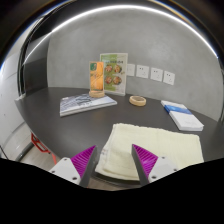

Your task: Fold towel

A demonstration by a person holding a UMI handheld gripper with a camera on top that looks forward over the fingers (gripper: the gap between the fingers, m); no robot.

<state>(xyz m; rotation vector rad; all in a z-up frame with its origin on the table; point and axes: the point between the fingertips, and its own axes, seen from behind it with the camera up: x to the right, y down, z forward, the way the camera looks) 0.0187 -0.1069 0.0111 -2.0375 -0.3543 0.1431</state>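
Towel (140, 152), cream-coloured and already doubled into a thick rectangle, lies flat on the dark bench (60, 125) just ahead of the gripper (115, 160). Its near edge reaches down between the two fingers, with a gap showing at each side. The fingers stand open, their magenta pads (84, 158) facing one another across that near edge, and neither pad presses on the cloth.

Beyond the towel, at about 11 o'clock from the fingers, a flat stack of papers or booklets (86, 103) rests on the bench. Just behind it stands an upright printed card (110, 70) with green and orange artwork, and an orange bottle (97, 78) stands in front of that card; the print on both is too small to read. At about 12 o'clock a roll of tape (138, 100) lies flat. At about 2 o'clock sits a white box with a blue band (183, 115); its lettering cannot be made out. On the grey wall behind, a row of white sockets or switch plates (149, 73) runs level above the bench.
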